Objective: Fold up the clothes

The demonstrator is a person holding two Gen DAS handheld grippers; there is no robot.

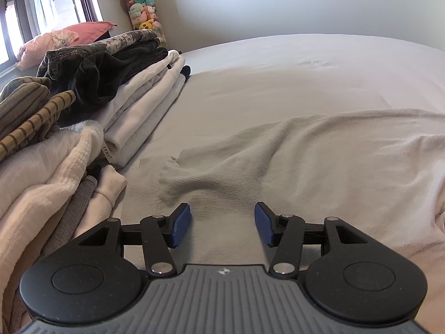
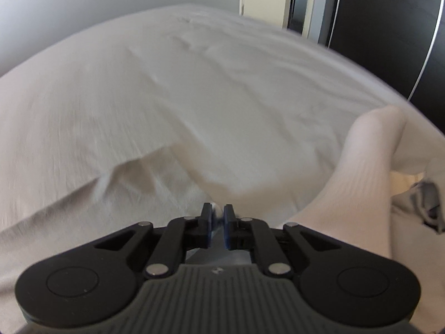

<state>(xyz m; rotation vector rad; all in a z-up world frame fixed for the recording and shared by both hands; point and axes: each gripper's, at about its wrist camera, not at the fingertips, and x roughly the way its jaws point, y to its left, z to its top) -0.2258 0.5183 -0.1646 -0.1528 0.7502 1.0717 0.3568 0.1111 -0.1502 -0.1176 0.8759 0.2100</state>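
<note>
1 white garment [image 2: 139,117] pinched by right gripper [image 2: 217,222]; left gripper [image 1: 222,224] spread.

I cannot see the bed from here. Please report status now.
Left claw open, low over cream garment. Right claw shut on pale fabric, view blurred. White sock lies right; stacked clothes crowd left.
</note>
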